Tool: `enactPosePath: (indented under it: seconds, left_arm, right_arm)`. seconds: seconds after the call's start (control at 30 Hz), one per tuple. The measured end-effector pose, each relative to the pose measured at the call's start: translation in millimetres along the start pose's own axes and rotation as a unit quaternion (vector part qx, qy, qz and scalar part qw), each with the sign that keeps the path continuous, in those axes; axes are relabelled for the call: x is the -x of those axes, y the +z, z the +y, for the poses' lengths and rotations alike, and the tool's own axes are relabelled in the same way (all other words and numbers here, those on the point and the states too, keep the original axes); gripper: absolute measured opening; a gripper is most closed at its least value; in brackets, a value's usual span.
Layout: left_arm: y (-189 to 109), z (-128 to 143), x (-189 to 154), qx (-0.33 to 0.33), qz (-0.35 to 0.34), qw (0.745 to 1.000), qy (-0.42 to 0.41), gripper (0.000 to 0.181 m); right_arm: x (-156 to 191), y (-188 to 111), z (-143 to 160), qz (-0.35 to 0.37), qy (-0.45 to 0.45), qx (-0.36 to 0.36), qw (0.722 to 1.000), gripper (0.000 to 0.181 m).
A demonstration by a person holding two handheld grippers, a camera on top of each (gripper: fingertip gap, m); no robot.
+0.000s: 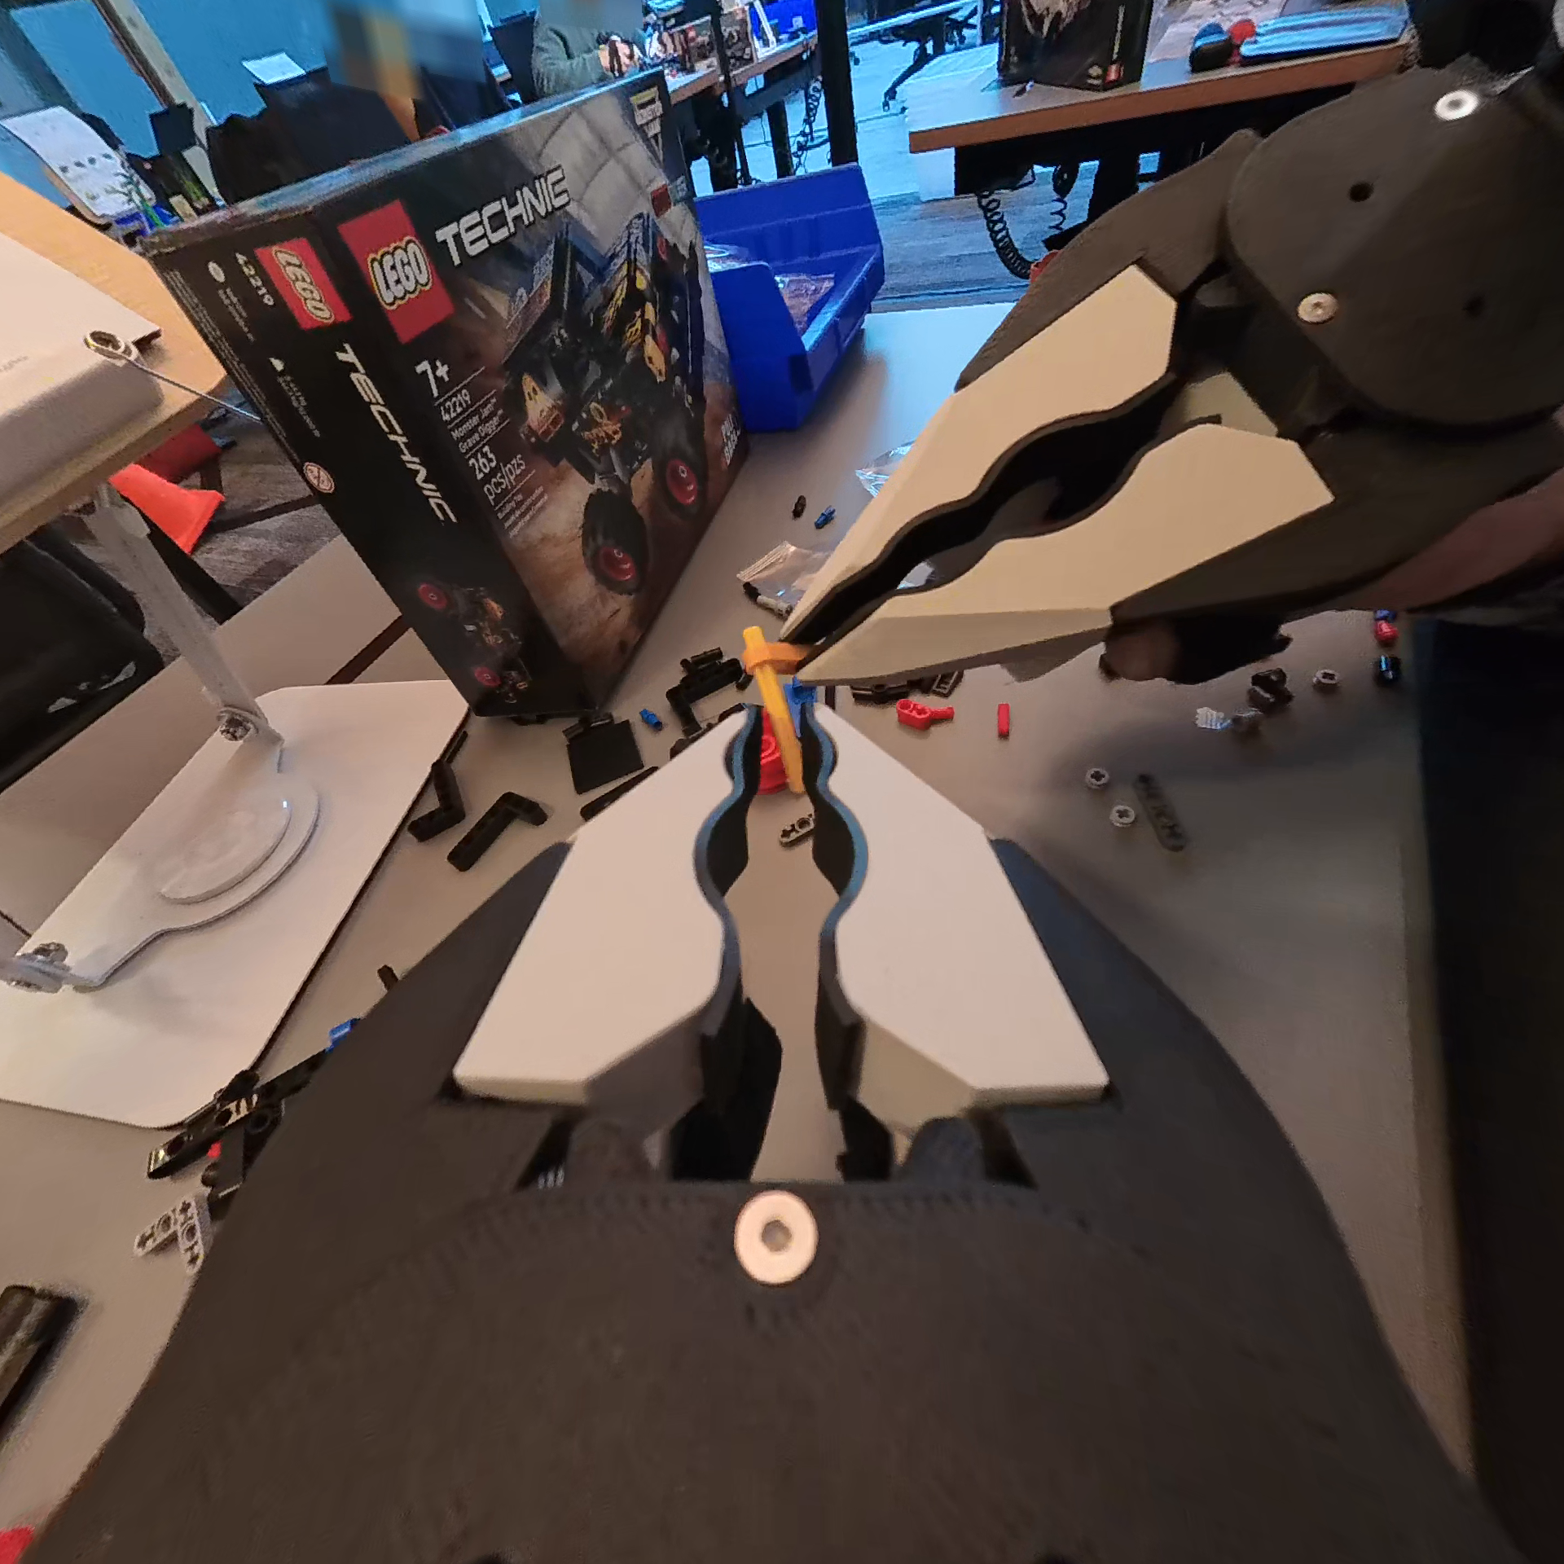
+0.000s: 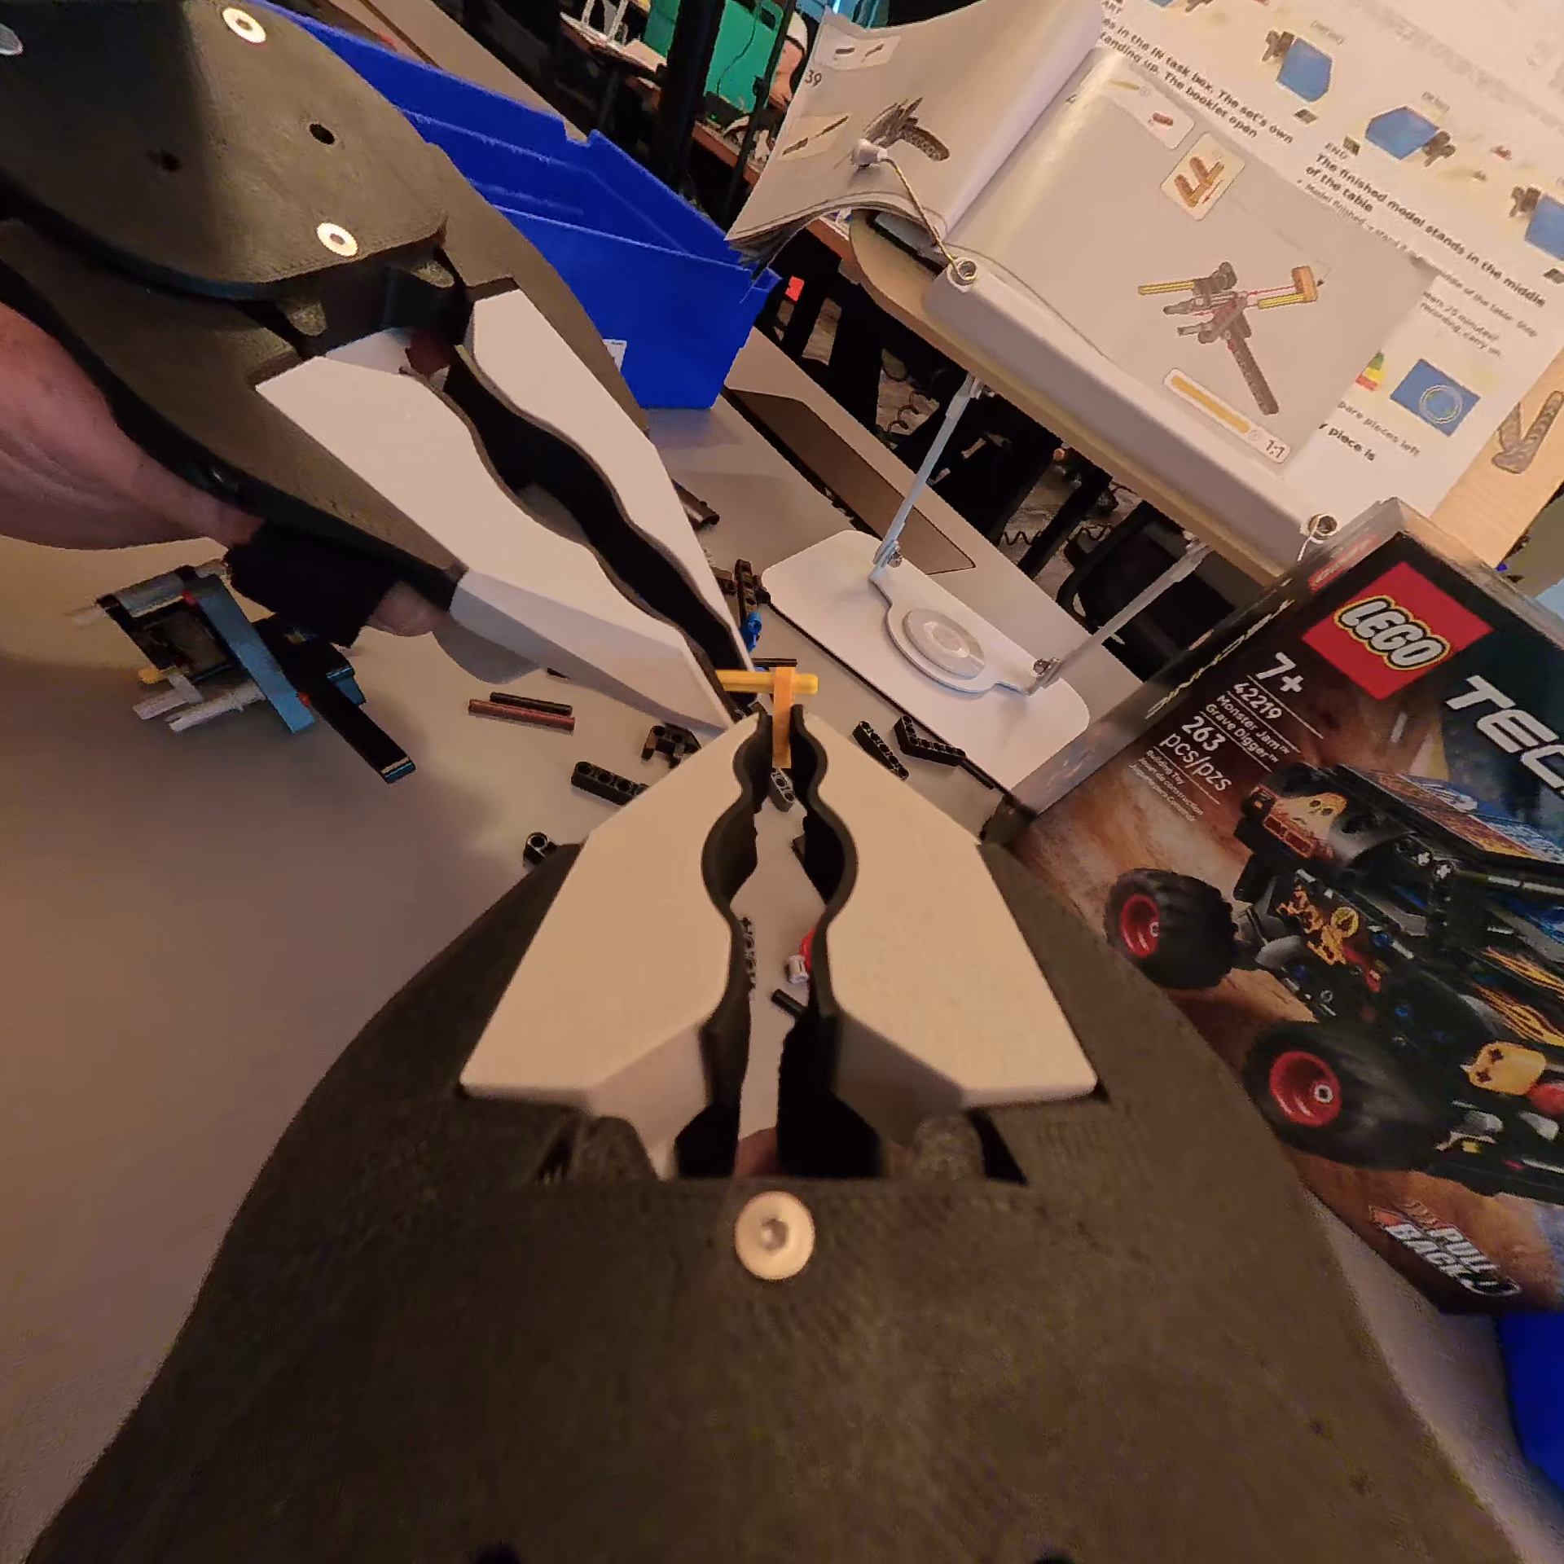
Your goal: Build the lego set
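our left gripper is closed on a yellow axle, pinched near its lower end at the very fingertips, with the rod rising out past them. our right gripper is clamped on an orange connector, and in the right wrist view the axle runs crosswise through or against that connector, so the two pieces meet in the air above the table, just beyond both sets of tips. in the left wrist view the right gripper comes in from the upper right with the connector sitting at the axle's top. whether the axle is fully seated we cannot tell.

these parts look tiny, light and stiff, with smooth plastic that we judge could twist or pop out of a tip grip. holding the axle low leaves its free end clear for the connector; the connector seems best taken across its flat sides, keeping its hole open.

behind the tips lie a red piece and a blue one, partly hidden. loose black beams and pins scatter the table. the set's box stands to the left, a blue bin behind it, and a booklet on a white stand. a part-built assembly lies near our left hand.
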State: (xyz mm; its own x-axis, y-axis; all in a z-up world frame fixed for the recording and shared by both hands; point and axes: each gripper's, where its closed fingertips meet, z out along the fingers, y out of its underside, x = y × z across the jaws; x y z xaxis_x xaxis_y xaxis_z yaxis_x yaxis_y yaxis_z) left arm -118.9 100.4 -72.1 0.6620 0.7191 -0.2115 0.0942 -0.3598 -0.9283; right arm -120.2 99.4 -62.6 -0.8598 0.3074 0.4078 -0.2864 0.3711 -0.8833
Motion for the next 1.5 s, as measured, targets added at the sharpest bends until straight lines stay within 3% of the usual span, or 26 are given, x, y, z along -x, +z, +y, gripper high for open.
enactPosePath:
  seconds: [0.23, 0.43, 0.73, 0.93, 1.17, 1.37, 1.5]
  left_arm:
    - [-2.5, 0.0, 3.6, 0.001, -0.008, 1.000, 0.008, 0.003]
    - [-4.2, 1.3, 7.7, 0.016, -0.038, 0.997, 0.064, 0.002]
    - [-4.8, 2.3, 0.3, 0.024, -0.026, 0.993, 0.112, 0.003]
    - [-4.3, 3.9, -6.9, 0.030, -0.018, 0.989, 0.147, 0.002]
    - [-5.3, -2.5, -1.3, 0.013, -0.032, 0.992, 0.120, 0.002]
    - [-5.4, -1.7, -0.8, 0.012, -0.030, 0.993, 0.117, 0.002]
    - [-6.3, -0.6, 0.6, 0.015, -0.029, 0.993, 0.116, 0.002]
  right_arm:
    - [3.1, -0.6, -2.2, -0.018, 0.021, -0.013, 1.000, 0.003]
    - [2.6, -5.1, -3.4, -0.034, 0.031, -0.024, 0.999, 0.003]
    - [7.4, -8.0, -4.7, -0.057, 0.013, -0.035, 0.998, 0.023]
    - [10.8, -9.5, 0.5, -0.080, 0.018, -0.026, 0.996, 0.016]
    - [11.6, -7.7, 4.7, -0.085, 0.030, -0.011, 0.996, 0.014]
    - [-3.4, -13.2, 3.1, -0.063, 0.047, -0.022, 0.997, 0.018]
    - [-43.3, -28.9, 8.6, -0.003, 0.074, -0.027, 0.997, 0.017]
